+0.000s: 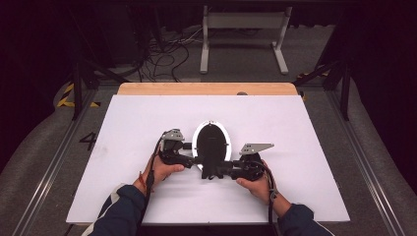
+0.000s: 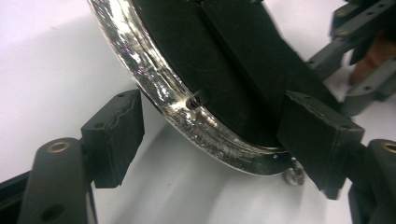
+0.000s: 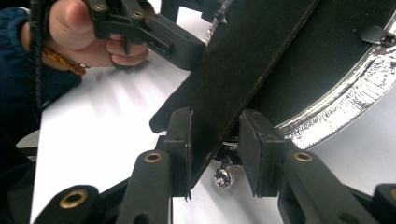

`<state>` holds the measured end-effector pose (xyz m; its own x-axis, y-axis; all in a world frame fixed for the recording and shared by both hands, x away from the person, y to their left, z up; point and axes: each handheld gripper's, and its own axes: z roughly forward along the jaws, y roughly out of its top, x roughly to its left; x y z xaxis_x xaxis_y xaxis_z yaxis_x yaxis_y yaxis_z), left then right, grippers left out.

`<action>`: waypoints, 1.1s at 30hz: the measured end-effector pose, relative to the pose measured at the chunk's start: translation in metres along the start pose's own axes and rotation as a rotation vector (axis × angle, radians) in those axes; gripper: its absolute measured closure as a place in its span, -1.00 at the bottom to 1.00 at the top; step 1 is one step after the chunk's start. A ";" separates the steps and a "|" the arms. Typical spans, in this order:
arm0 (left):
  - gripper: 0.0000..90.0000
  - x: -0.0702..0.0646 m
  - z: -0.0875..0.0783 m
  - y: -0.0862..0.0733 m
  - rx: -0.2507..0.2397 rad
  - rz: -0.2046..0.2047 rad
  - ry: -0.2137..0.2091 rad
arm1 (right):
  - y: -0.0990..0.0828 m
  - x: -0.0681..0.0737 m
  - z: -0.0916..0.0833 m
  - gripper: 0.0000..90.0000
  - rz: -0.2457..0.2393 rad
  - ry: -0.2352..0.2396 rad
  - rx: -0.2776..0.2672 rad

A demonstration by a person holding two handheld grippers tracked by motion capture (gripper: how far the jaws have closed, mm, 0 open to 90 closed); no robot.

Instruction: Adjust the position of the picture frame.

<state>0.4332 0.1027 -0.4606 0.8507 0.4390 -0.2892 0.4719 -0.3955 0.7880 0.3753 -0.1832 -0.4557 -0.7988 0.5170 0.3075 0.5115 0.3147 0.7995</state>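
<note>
Room dark at edges. White sheet (image 1: 147,187) covers table; wood edge (image 1: 206,89) exposed at far side. Grey floor (image 1: 44,162) w/ metal rails, yellow-black tape (image 1: 66,98). Loose cables (image 1: 164,56) and white frame stand (image 1: 244,37) beyond.

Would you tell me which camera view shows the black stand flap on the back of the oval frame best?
The right gripper view: the flap runs large and sharp between the right gripper jaws. The left gripper view shows part of it, blurred; the high view shows it small and dark on the frame.
</note>
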 end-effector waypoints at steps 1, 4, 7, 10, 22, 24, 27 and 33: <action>-0.40 -0.001 0.000 0.000 -0.006 -0.006 -0.011 | -0.001 -0.001 0.000 0.46 0.005 0.002 0.001; -0.26 0.001 0.000 0.000 -0.017 -0.018 -0.048 | -0.001 -0.003 0.000 0.46 0.010 0.012 -0.002; -0.07 0.004 -0.001 -0.001 -0.021 -0.028 -0.060 | -0.002 -0.004 0.000 0.47 0.005 0.021 -0.005; 0.10 0.005 -0.001 -0.002 -0.024 -0.033 -0.082 | -0.002 -0.003 0.000 0.47 -0.004 0.019 -0.004; 0.37 -0.004 -0.009 0.005 -0.074 0.060 -0.135 | -0.003 -0.005 -0.002 0.47 0.002 0.041 -0.014; 0.37 -0.004 -0.009 0.005 -0.074 0.077 -0.133 | -0.003 -0.006 -0.002 0.47 0.006 0.050 -0.018; 0.37 -0.006 -0.010 0.005 -0.081 0.091 -0.129 | -0.003 -0.006 -0.005 0.47 0.009 0.067 -0.025; 0.40 -0.010 -0.011 0.005 -0.096 0.123 -0.121 | -0.003 -0.004 -0.010 0.47 0.012 0.088 -0.038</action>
<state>0.4243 0.1058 -0.4479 0.9250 0.2893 -0.2465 0.3435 -0.3590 0.8678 0.3734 -0.1944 -0.4541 -0.8184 0.4484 0.3595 0.5098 0.2777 0.8142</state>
